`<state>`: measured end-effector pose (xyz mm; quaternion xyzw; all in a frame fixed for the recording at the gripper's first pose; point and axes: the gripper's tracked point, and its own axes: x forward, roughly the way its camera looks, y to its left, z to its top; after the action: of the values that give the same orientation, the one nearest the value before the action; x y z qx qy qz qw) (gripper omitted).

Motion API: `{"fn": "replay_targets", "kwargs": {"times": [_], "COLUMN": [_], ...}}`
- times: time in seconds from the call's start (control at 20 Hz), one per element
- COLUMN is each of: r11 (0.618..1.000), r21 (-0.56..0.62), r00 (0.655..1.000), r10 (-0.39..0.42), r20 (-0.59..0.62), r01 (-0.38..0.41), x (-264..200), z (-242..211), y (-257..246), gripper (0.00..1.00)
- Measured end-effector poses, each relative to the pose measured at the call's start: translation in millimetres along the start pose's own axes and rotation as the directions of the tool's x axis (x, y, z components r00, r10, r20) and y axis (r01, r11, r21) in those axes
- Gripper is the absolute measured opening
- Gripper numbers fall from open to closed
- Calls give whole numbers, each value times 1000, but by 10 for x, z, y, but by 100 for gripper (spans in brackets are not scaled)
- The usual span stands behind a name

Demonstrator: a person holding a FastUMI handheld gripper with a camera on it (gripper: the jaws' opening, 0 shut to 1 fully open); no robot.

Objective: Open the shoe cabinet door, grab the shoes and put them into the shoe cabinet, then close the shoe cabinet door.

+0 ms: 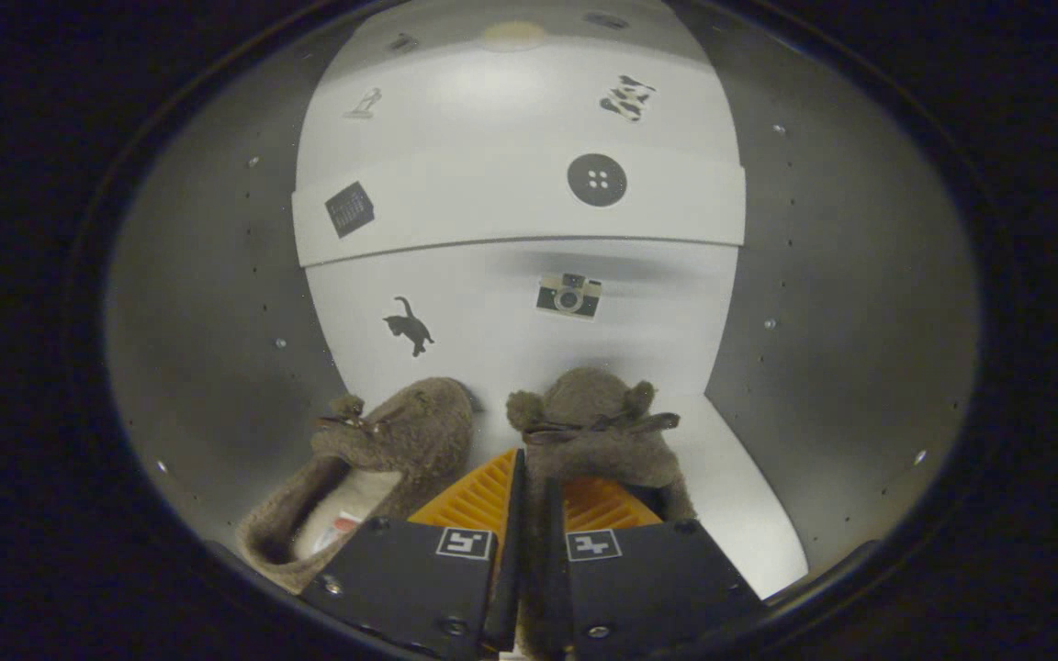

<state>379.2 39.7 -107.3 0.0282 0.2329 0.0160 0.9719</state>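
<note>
Gripper view, shoe cabinet interior. Item one: right slipper (595, 424), brown and fuzzy, bow on the vamp, toe toward the back panel; its near edge sits pinched between the fingers, which are drawn almost together on it, so the gripper (529, 487) reads as clamped on this shoe. Whether the sole is resting on the cabinet floor (740, 500) or held just off it cannot be told. Item two: left slipper (373, 477), same make, lying just beside the first on the floor of the compartment, pale lining visible, free of the fingers. Item three: cabinet back panel (492, 312), white, carrying small stickers, among them a cat (410, 326) and a camera (569, 296). Item four: shelf (520, 211) above, white-fronted, with a button sticker (597, 179). Item five: grey side walls (217, 303) with rows of peg holes. Status, as judged: door open, one shoe placed, second at or near its spot; release, withdrawal and door closing remain.
</note>
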Motion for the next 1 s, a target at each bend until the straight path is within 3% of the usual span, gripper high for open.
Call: {"fn": "replay_targets", "kwargs": {"times": [0.05, 0.25, 0.35, 0.4, 0.55, 0.8, 1.0], "r11": [1000, 999, 999, 999, 997, 994, 987], "r21": [-11, -22, -35, -43, -76, -107, -143], "r00": [1000, 998, 992, 987, 981, 965, 935], "r10": [0, 38, -8, -13, -11, 5, -12], "r20": [11, 46, 123, 158, 192, 261, 354], "r01": [0, -37, 12, 20, 26, 24, 67], "x": [-60, -407, -650, -773, -1141, -2019, -3029], "z": [13, 46, 172, 218, 230, 298, 334], "y": [-5, 112, 16, 7, -19, -68, -157], "gripper": [16, 57, 77, 78, 100, 100, 100]}}
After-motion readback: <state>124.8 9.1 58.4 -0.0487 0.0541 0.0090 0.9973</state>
